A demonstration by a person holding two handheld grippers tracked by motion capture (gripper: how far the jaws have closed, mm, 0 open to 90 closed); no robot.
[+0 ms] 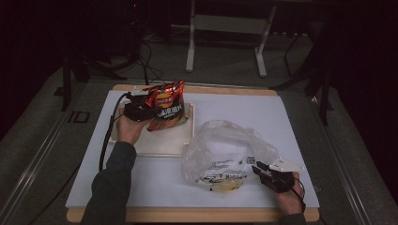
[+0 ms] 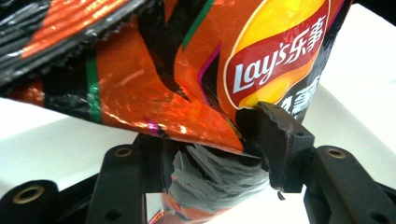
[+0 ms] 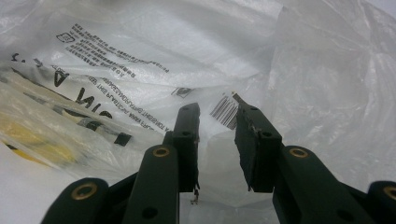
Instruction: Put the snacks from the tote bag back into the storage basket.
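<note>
Plastic bag (image 1: pixel 227 154), the largest thing, lies crumpled on the white table (image 1: pixel 281 112) near the front edge, its rim gathered between the right gripper (image 1: pixel 261 169) jaws, which stand partly apart around the film. Chip bag (image 1: pixel 165 105) stands upright over the tray (image 1: pixel 159 143) at the far left, its lower end between the left gripper (image 2: pixel 219 154) jaws, apparently held, so the plastic bag lies to its right and nearer the person.

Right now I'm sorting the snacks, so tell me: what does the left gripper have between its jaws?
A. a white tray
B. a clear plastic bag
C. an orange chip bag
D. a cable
C: the left gripper has the orange chip bag between its jaws.
</note>
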